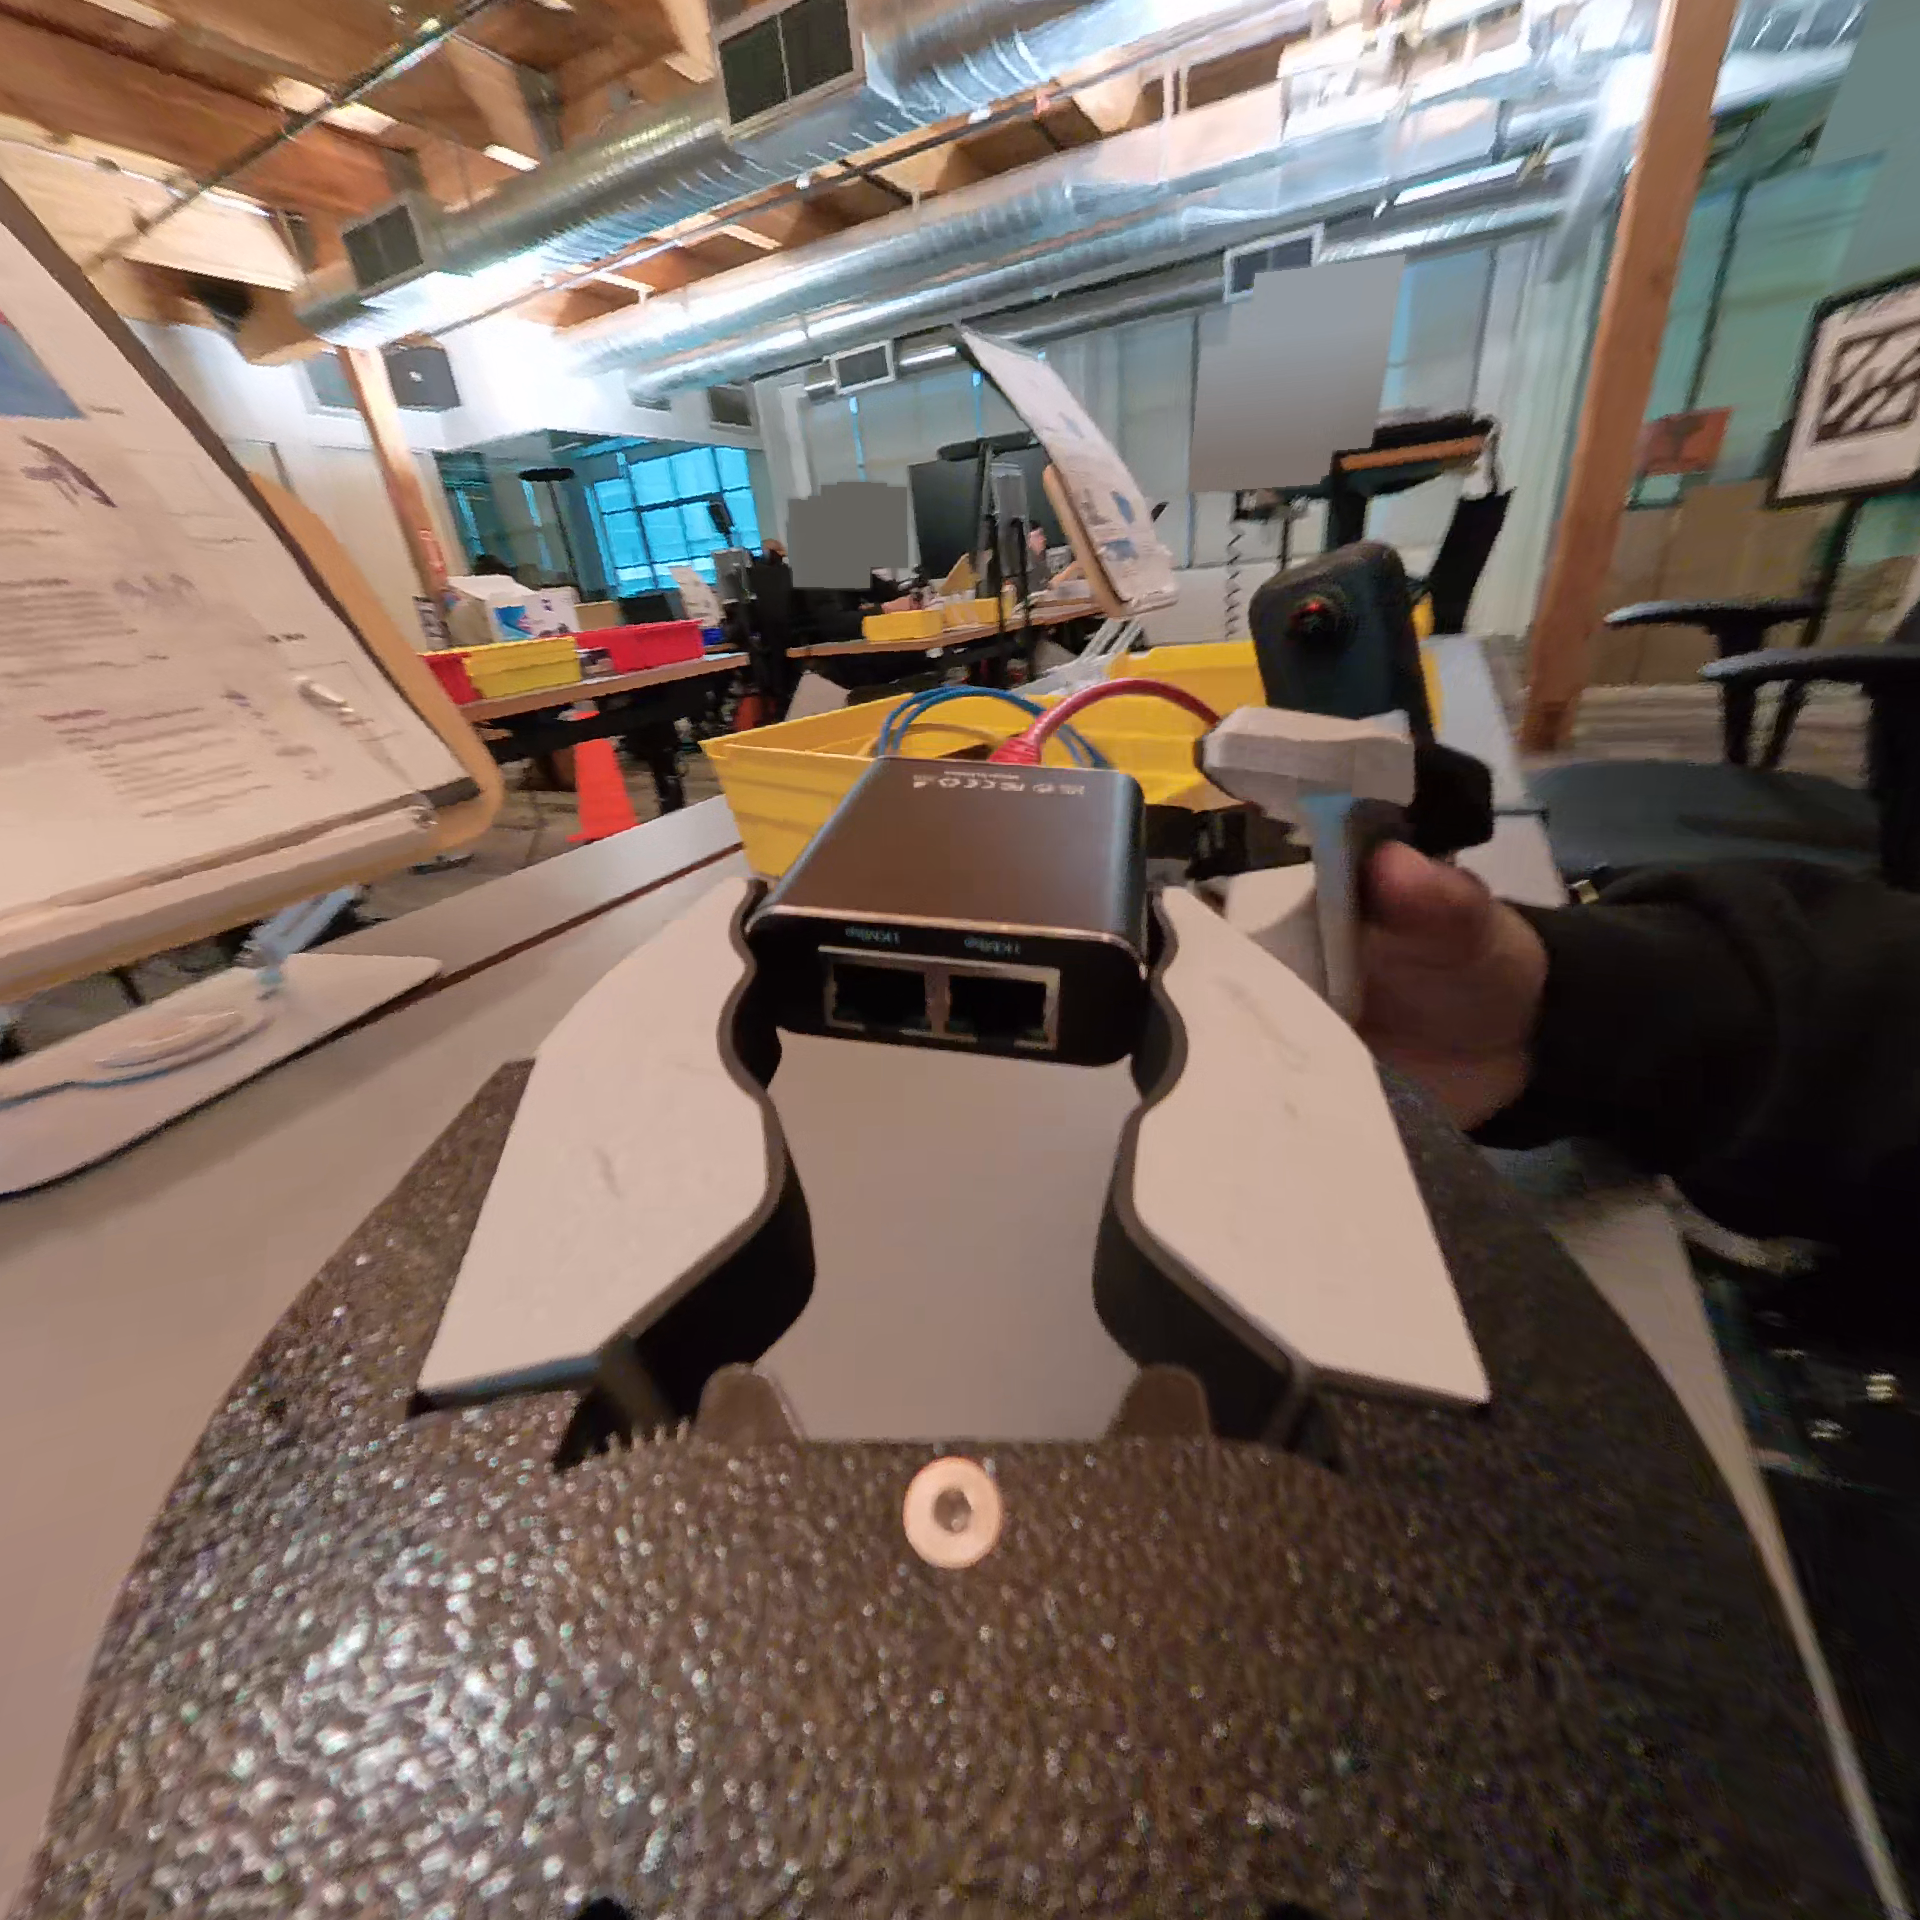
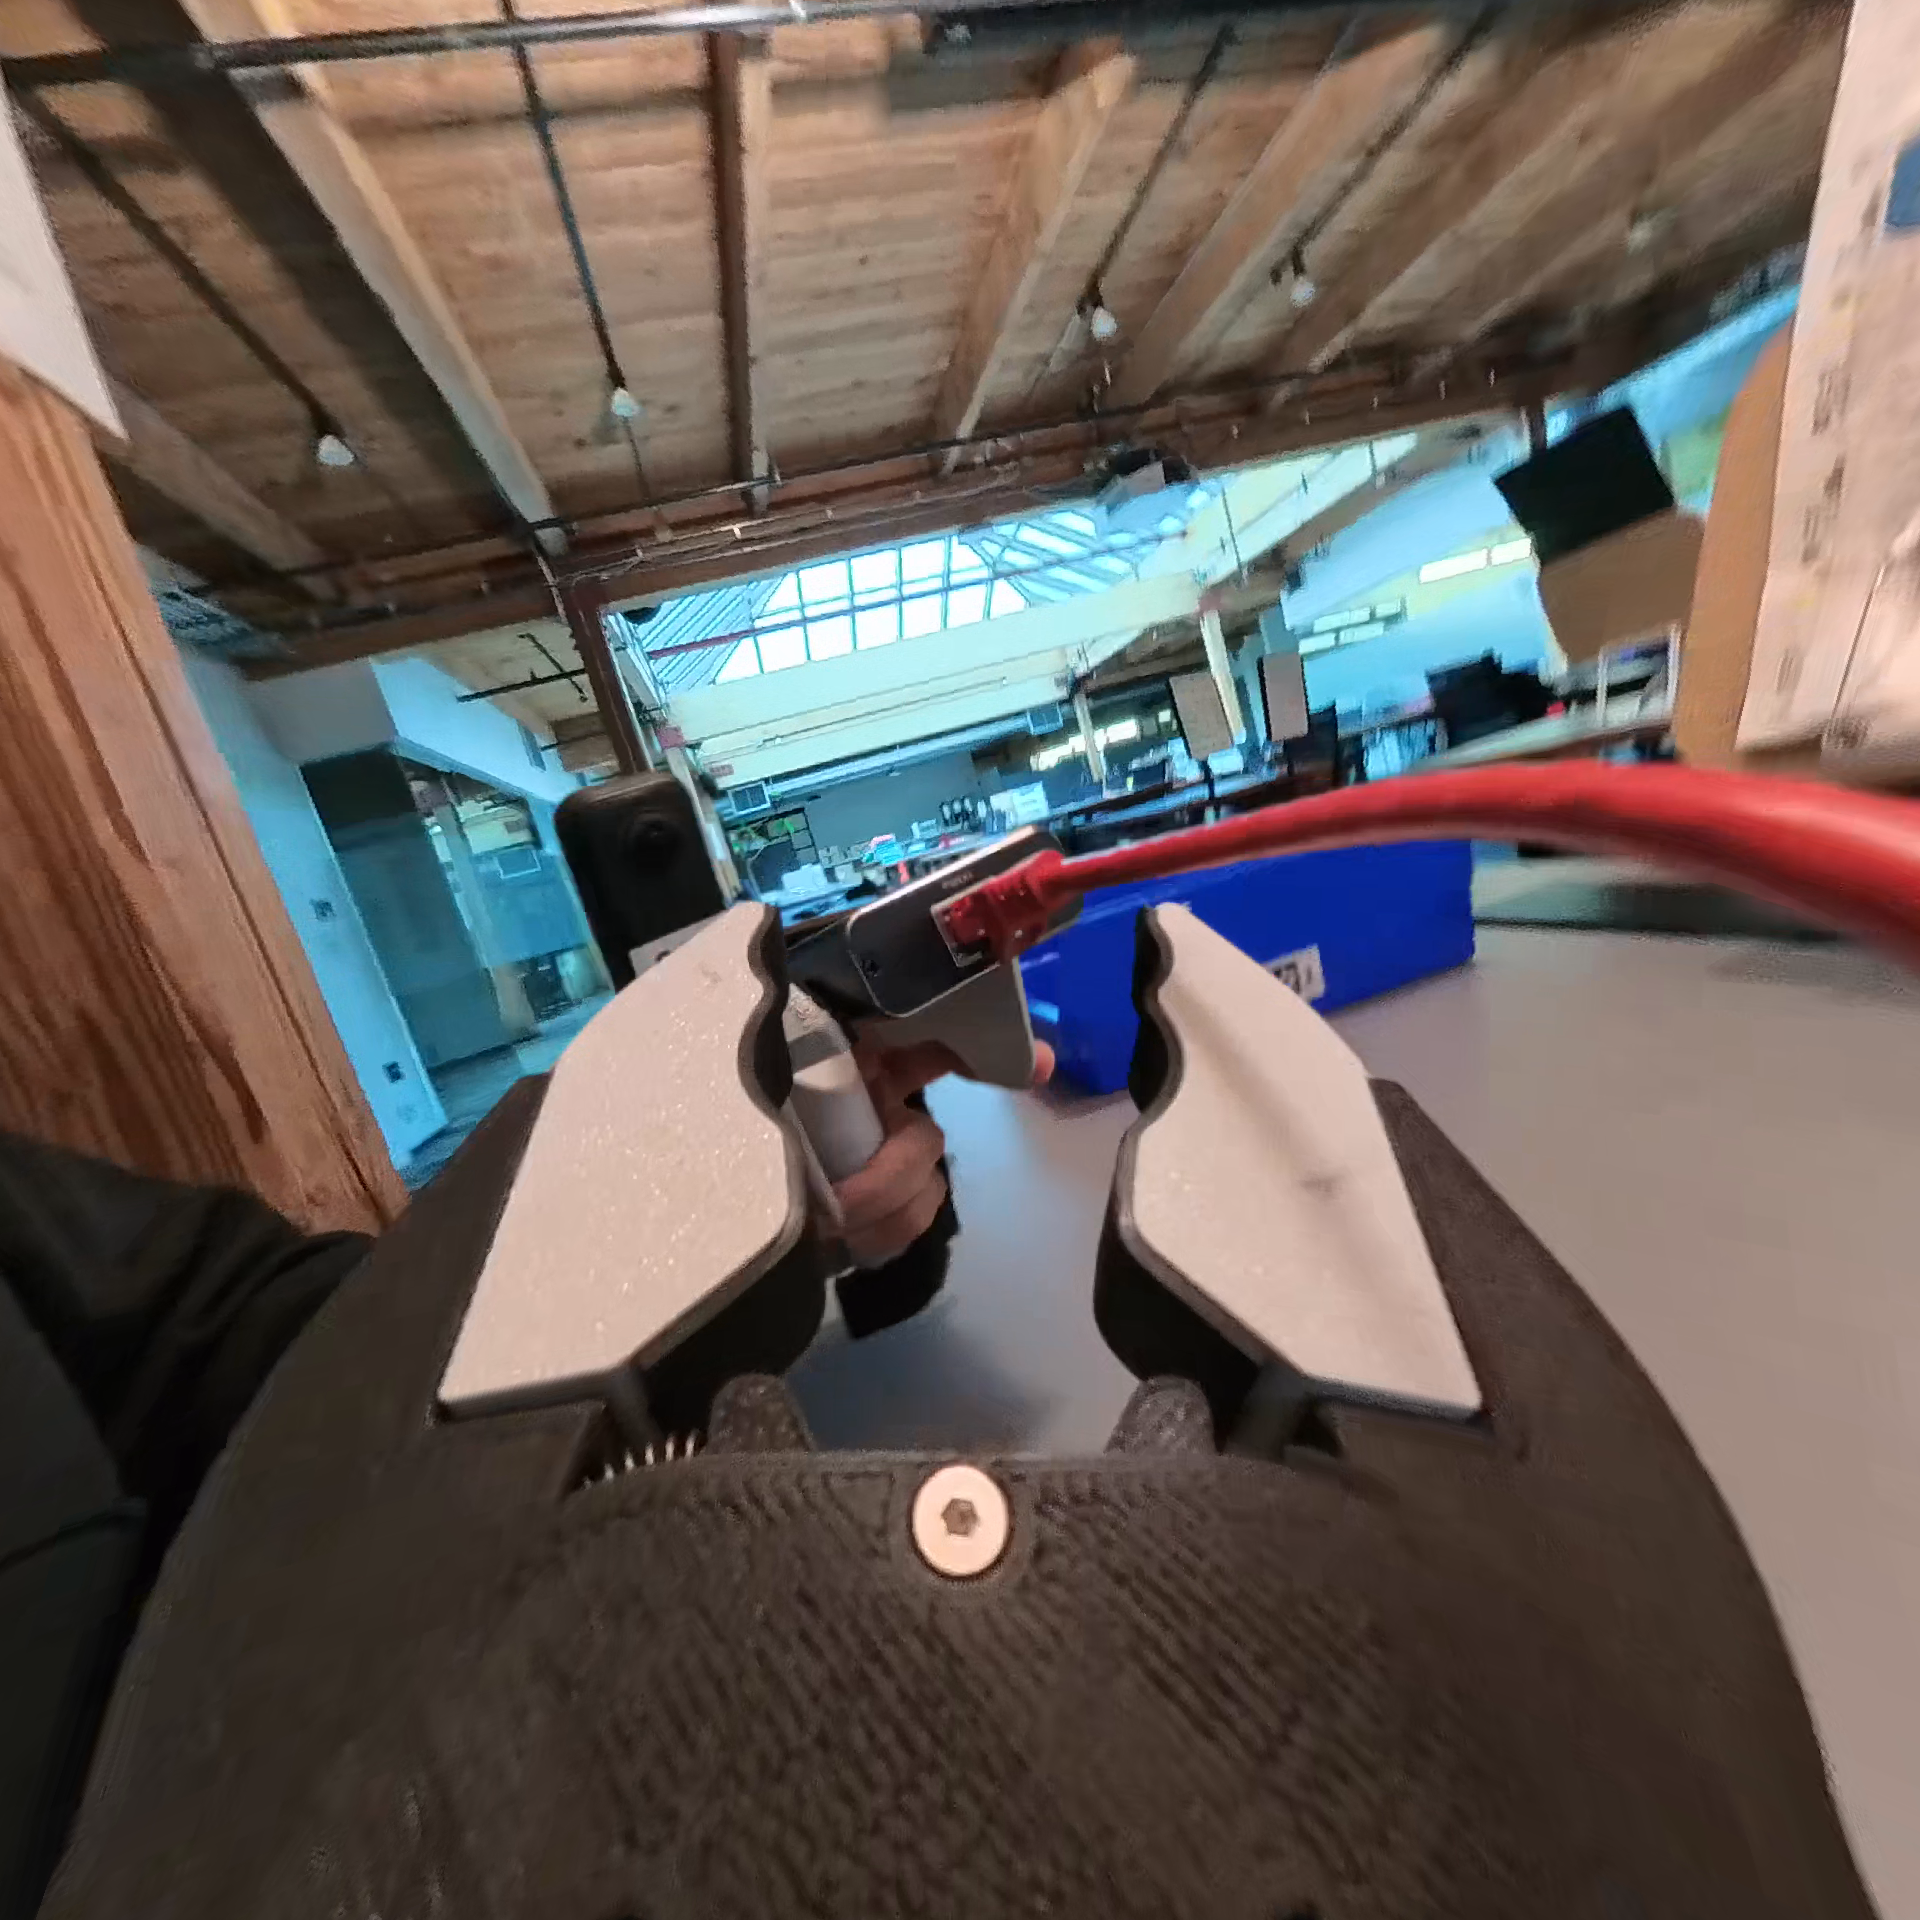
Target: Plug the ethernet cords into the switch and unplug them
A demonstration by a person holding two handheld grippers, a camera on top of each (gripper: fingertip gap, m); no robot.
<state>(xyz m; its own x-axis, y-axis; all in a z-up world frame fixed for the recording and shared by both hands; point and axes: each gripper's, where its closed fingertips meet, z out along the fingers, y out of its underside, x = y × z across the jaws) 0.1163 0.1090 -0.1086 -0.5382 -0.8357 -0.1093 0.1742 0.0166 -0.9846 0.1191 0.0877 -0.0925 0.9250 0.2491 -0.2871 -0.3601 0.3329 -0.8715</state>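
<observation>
My left gripper (image 1: 951,935) is shut on a small black switch (image 1: 977,852) and holds it above the table. Two empty ports face the camera. A red ethernet cord (image 1: 1132,694) is plugged into the switch's far side. My right gripper (image 2: 956,935) is open and empty. The red plug (image 2: 987,909) in the switch (image 2: 904,961) shows just beyond its fingertips, and the red cord (image 2: 1558,810) arcs off to the right. The right gripper also shows in the left wrist view (image 1: 1299,758), held by a hand, a short way right of the plug.
A yellow bin (image 1: 790,800) behind the switch holds blue cords (image 1: 935,707). A paper stand (image 1: 208,644) stands at the left. A blue bin (image 2: 1299,935) sits on the grey table (image 2: 1558,1143). A wooden post (image 2: 125,831) and an office chair (image 1: 1766,675) flank the table.
</observation>
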